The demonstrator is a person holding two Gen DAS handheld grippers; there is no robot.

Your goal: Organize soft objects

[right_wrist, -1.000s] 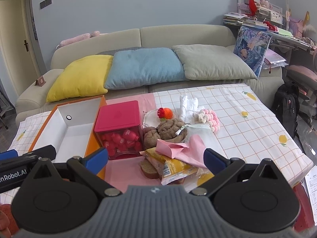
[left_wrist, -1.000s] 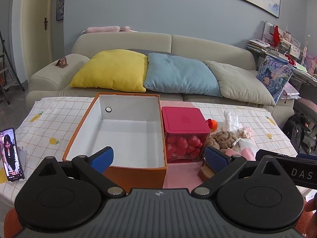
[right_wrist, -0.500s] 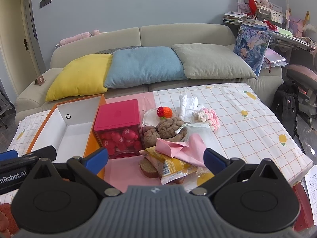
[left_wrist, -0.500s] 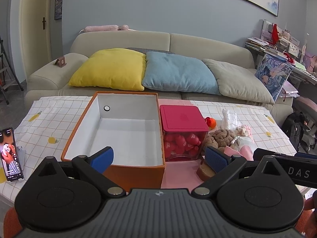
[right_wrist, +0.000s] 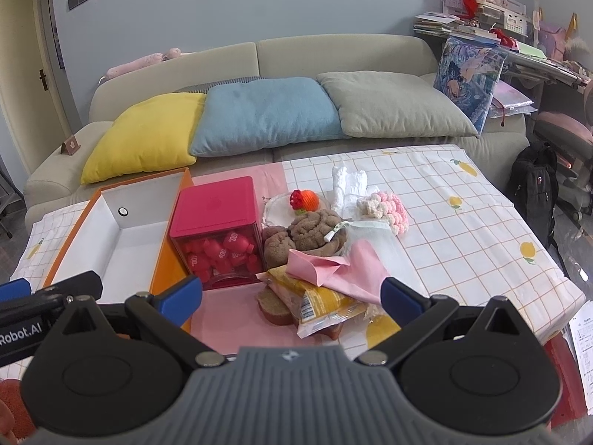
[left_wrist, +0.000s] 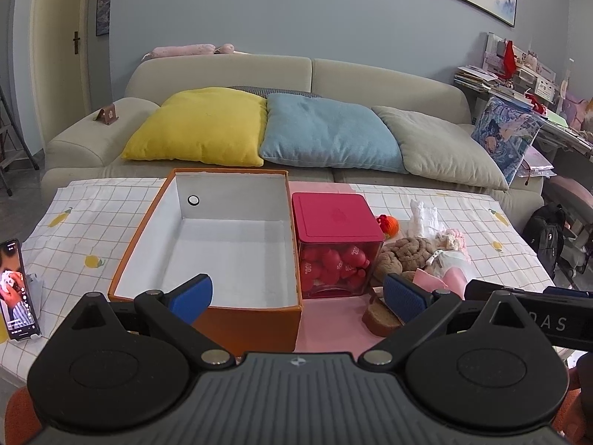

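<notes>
An empty orange box with a white inside [left_wrist: 222,252] [right_wrist: 126,237] stands on the table. To its right lies a heap of soft things: a brown plush [right_wrist: 311,230] [left_wrist: 407,252], a pink cloth [right_wrist: 348,263], a pink and cream crochet piece [right_wrist: 385,211], an orange knitted ball [right_wrist: 307,200], a white cloth [right_wrist: 348,185], a yellow snack pack [right_wrist: 318,300]. My left gripper [left_wrist: 296,296] is open and empty before the box. My right gripper [right_wrist: 292,294] is open and empty just short of the heap.
A clear cube with a red lid [left_wrist: 335,244] [right_wrist: 217,230], full of red pieces, stands between box and heap. A phone [left_wrist: 16,289] leans at the table's left edge. A sofa with cushions [left_wrist: 326,137] stands behind the table. A backpack [right_wrist: 533,185] sits on the floor at right.
Both grippers have risen slightly and stayed open. Nothing on the table has moved.
</notes>
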